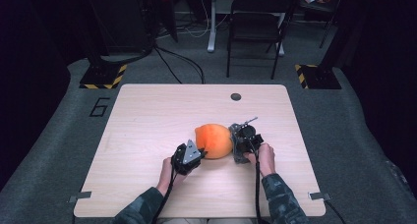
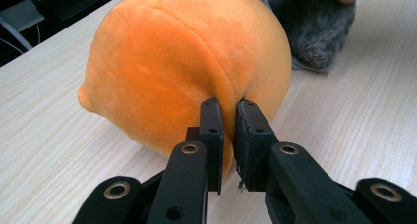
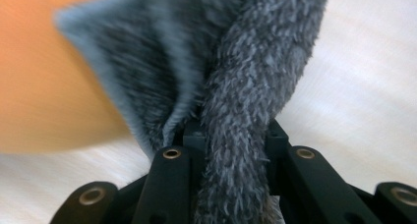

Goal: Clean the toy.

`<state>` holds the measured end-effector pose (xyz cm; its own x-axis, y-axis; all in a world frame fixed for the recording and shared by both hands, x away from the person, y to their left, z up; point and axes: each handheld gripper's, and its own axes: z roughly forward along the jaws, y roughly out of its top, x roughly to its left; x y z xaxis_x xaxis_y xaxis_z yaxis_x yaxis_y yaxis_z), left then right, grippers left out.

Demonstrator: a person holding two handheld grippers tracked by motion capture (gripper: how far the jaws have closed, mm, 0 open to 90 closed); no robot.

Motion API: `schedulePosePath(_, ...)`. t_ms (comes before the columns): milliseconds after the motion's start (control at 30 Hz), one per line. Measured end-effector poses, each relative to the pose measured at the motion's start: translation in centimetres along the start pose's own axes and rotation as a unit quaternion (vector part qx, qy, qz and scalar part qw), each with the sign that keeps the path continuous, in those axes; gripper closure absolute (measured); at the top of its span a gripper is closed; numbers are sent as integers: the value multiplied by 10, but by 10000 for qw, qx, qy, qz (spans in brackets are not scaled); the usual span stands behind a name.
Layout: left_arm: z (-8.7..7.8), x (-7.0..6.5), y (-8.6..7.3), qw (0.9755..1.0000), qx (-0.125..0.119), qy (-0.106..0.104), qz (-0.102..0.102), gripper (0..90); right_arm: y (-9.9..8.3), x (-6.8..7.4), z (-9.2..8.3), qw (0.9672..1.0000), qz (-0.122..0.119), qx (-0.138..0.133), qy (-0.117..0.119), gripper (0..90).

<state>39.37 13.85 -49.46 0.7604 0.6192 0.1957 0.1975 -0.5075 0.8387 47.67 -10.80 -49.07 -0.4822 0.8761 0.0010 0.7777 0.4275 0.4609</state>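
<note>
Wiping step: left gripper (image 2: 227,135) pinched round orange plush ball (image 2: 187,67); right gripper (image 3: 231,135) clamped fluffy grey cloth (image 3: 246,86) beside ball. Next: rub cloth across it.

You could read one sign in the high view: a large dark "6" (image 1: 100,107) marked on the grey floor (image 1: 59,135), just off the far left corner of the table (image 1: 147,116). Yellow-and-black hazard stripes (image 1: 118,75) edged the base of a stand (image 1: 101,71) on the floor beyond that numeral, and the same stripes (image 1: 301,72) edged the base of a second stand (image 1: 319,76) at the far right; they carried no words. Nothing on the table bore any text, label or brand that you could make out.
</note>
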Motion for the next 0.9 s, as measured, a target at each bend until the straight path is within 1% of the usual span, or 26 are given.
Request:
schedulePosePath(33,0,1,0,10000,-20,-32,-43,821,0,0,1,10000,5,-18,9,725)
schedulePosePath(67,0,2,-1,10000,-5,-21,-42,821,0,-2,0,10000,-33,-52,32,725)
schedulePosePath(100,0,3,-1,10000,-27,-32,-74,821,0,-2,-1,10000,-73,-27,26,725)
schedulePosePath(133,0,3,-1,9999,-23,-39,-97,821,2,-1,-5,9999,-110,-33,-60,725)
schedulePosePath(167,0,3,-1,9999,-26,-28,-120,820,3,-1,-8,9999,-118,-61,-96,725)
schedulePosePath(233,-1,4,-2,9999,-19,-40,-121,820,4,-2,-17,9995,-175,-172,-214,726)
schedulePosePath(300,-1,4,-2,9999,-23,-33,-131,820,8,-4,-30,9992,-113,-371,-117,725)
schedulePosePath(333,-1,4,-2,9999,-26,-44,-126,820,10,-2,-38,9985,-128,-515,-134,725)
schedulePosePath(367,0,4,-2,9999,-29,-38,-122,820,13,1,-47,9978,-182,-628,-90,725)
schedulePosePath(400,0,4,-1,9999,-33,-40,-121,820,15,3,-53,9972,-192,-724,-13,725)
schedulePosePath(433,0,4,-2,9999,-47,-67,-139,820,17,7,-60,9958,-300,-862,-4,725)
schedulePosePath(467,-1,5,-2,9998,-63,-72,-148,819,20,12,-68,9949,-340,-951,37,724)
schedulePosePath(533,-1,5,-2,9998,-70,-74,-168,817,24,23,-78,9924,-524,-1091,199,725)
schedulePosePath(600,-1,5,-2,9998,-74,-70,-176,814,26,35,-79,9914,-737,-1048,256,725)
schedulePosePath(633,-1,5,-2,9998,-72,-67,-169,813,26,40,-77,9914,-853,-957,259,725)
schedulePosePath(667,-1,5,-2,9998,-72,-70,-166,811,26,45,-71,9913,-976,-864,203,725)
schedulePosePath(700,-1,5,-2,9998,-66,-77,-157,808,25,48,-66,9923,-935,-799,158,725)
schedulePosePath(733,-1,5,-3,9998,-65,-80,-145,803,24,49,-60,9911,-1076,-773,94,725)
schedulePosePath(767,-1,5,-3,9998,-73,-78,-152,800,23,49,-56,9915,-1045,-773,45,726)
schedulePosePath(800,-1,5,-3,9998,-83,-79,-153,798,22,48,-54,9922,-970,-773,73,726)
schedulePosePath(833,-1,5,-3,9998,-111,-88,-160,792,21,47,-53,9921,-958,-803,99,726)
schedulePosePath(867,-2,6,-3,9998,-120,-95,-148,783,21,45,-54,9925,-953,-759,117,726)
schedulePosePath(900,-2,5,-2,9998,-135,-82,-154,769,20,45,-53,9920,-951,-821,116,727)
